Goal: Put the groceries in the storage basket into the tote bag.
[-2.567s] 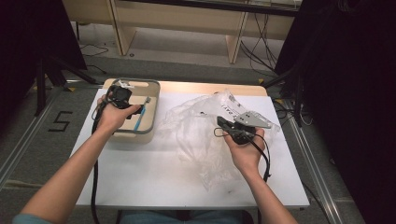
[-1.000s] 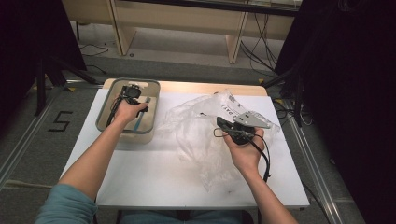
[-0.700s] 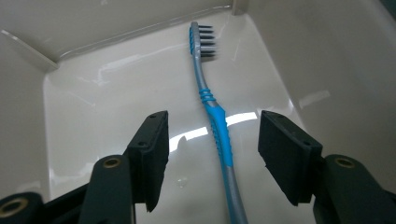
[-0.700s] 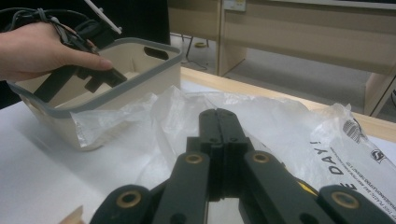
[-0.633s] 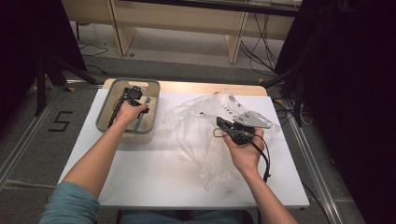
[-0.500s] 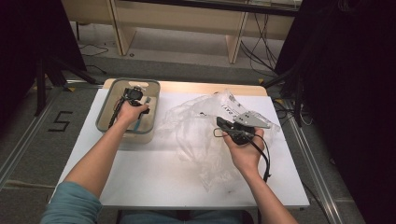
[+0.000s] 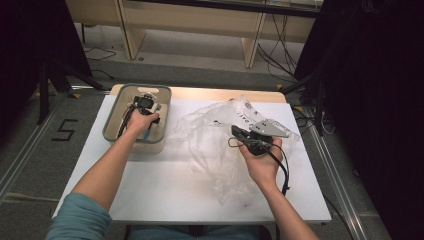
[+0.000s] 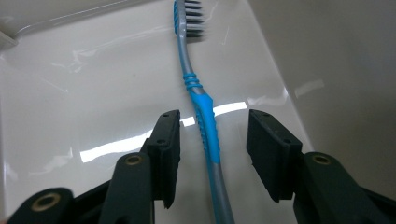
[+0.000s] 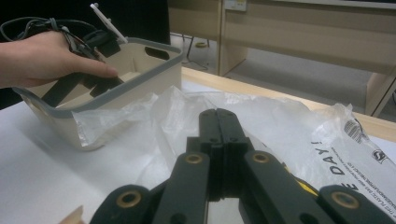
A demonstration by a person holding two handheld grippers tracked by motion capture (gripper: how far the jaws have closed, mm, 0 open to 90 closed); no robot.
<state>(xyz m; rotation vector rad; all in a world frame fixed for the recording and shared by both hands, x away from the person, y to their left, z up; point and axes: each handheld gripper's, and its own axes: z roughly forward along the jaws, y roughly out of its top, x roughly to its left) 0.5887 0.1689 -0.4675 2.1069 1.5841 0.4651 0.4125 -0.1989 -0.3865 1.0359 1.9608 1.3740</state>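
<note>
- A white table stands on a grey carpeted floor, with pale wooden furniture beyond its far edge and dark curtains at both sides.
- A beige bin with a grey rim sits at the table's far left; a crumpled clear plastic bag with black print lies spread just to its right, one edge against the bin.
- The person's left arm, in a teal sleeve, reaches forward into the bin, holding the left gripper low over the bin's glossy floor.
- Its jaws stand apart on either side of a blue and grey toothbrush lying in the bin, bristles pointing away; neither jaw touches the handle.
- The right hand holds the right gripper above the bag, jaws pressed together with nothing seen between them.
</note>
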